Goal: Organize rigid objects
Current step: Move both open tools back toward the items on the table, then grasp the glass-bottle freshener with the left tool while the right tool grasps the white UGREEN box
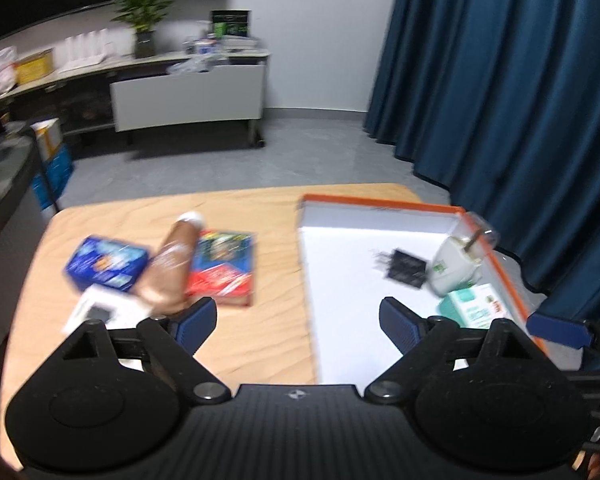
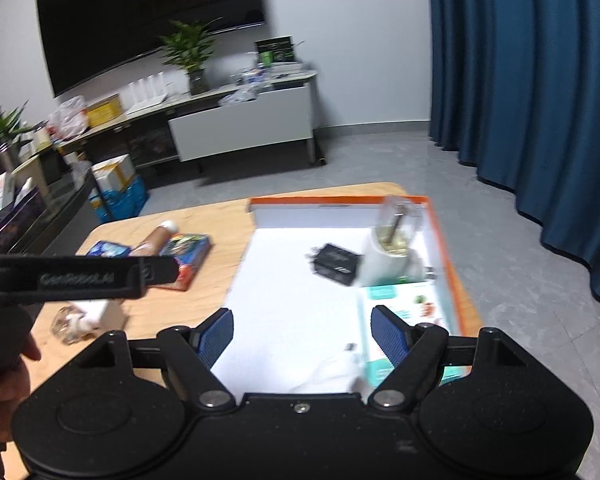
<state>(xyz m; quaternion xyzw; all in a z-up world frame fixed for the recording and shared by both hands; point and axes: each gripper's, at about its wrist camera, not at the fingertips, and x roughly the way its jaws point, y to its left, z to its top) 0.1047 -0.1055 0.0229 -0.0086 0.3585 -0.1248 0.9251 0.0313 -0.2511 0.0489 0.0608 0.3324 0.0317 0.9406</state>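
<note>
A white box with an orange rim (image 1: 380,203) (image 2: 340,200) sits on the right half of the wooden table (image 1: 260,340). Inside it lie a black charger (image 1: 404,268) (image 2: 336,266), a white bottle with a clear cap (image 1: 456,264) (image 2: 384,260) and a teal-and-white carton (image 1: 476,308) (image 2: 404,304). To the left on the table are a blue box (image 1: 106,264), a brown bottle (image 1: 168,268), a red picture box (image 1: 224,272) and a small white box (image 1: 96,312). My left gripper (image 1: 298,324) hangs open over the box's left wall, nothing in it. My right gripper (image 2: 302,334) is open above the box floor, holding nothing.
A clear crumpled item (image 2: 70,326) lies near the table's left front. A white cable piece (image 2: 332,368) rests in the box's near end. A blue curtain (image 1: 520,80) hangs on the right. A sideboard with a plant (image 1: 144,8) and a dark screen stand across the grey floor.
</note>
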